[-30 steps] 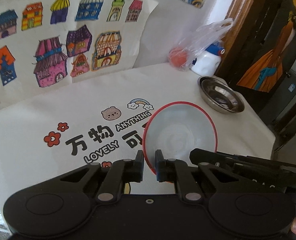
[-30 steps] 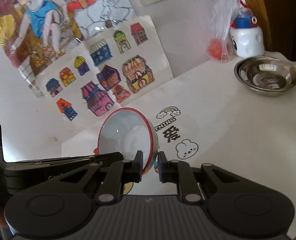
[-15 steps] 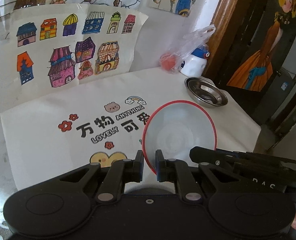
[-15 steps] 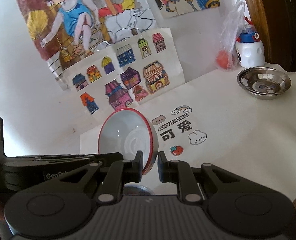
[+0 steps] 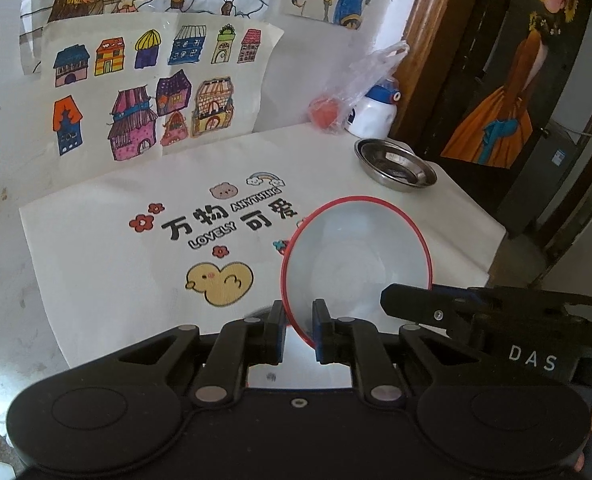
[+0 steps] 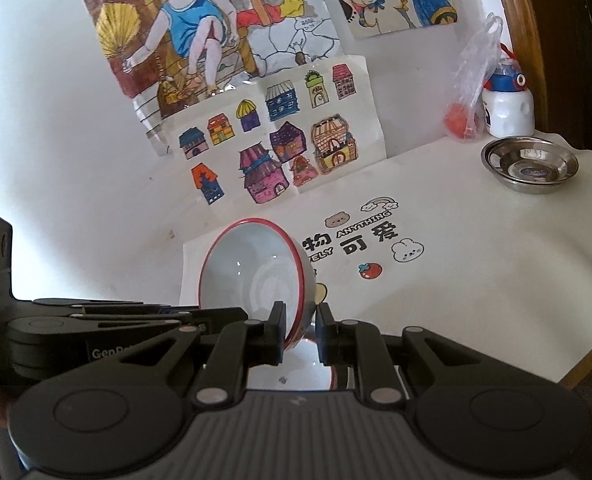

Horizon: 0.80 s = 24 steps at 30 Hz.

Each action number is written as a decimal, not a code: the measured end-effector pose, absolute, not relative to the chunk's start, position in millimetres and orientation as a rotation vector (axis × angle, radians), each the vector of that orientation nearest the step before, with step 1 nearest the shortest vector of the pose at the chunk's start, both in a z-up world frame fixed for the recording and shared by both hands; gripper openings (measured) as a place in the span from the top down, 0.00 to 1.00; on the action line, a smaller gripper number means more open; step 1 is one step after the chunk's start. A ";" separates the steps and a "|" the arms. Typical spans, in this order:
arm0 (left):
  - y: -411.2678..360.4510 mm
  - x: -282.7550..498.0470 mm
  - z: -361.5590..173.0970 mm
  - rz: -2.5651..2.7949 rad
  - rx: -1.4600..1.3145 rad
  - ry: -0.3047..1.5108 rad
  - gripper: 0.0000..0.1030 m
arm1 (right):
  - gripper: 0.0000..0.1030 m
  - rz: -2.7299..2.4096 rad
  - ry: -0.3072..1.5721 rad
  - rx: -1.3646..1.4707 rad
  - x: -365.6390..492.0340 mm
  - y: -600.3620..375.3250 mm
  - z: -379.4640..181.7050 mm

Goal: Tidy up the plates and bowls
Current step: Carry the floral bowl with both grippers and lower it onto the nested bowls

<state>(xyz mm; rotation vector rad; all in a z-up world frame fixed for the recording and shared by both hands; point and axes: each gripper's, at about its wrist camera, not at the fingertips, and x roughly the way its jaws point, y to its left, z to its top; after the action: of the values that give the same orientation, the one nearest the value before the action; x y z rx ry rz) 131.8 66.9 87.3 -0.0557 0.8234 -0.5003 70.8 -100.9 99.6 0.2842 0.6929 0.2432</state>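
A white bowl with a red rim [image 5: 356,256] hangs tilted above the printed tablecloth [image 5: 116,264]. My left gripper [image 5: 299,312] is shut on its lower left rim. The same bowl [image 6: 252,276] shows in the right wrist view, where my right gripper [image 6: 300,316] is shut on its right rim. Each gripper's black body reaches in from the side of the other's view. Right under the fingers lies a second red-rimmed white bowl [image 6: 292,372], mostly hidden. Steel dishes [image 5: 396,168] [image 6: 530,164] sit nested at the far right of the table.
A plastic bag holding something red [image 5: 336,108] and a white bottle with a blue cap [image 5: 372,116] stand against the wall behind the steel dishes. Drawings [image 5: 152,108] lean on the wall. The table's edge [image 5: 492,256] drops off at the right, beside a wooden door frame.
Both grippers have risen and drawn back from the wall with the bowl held between them. More of the tablecloth shows now, and the second bowl has appeared beneath the fingers.
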 end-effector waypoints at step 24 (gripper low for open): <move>83.0 106.3 62.7 -0.507 -0.001 0.914 0.84 | 0.81 0.310 0.783 0.308 49.7 -90.9 80.9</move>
<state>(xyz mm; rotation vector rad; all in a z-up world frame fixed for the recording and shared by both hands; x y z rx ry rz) 106.3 83.0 62.7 -0.0011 0.9135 -0.5070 49.7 -90.9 80.9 0.3077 0.7831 0.3101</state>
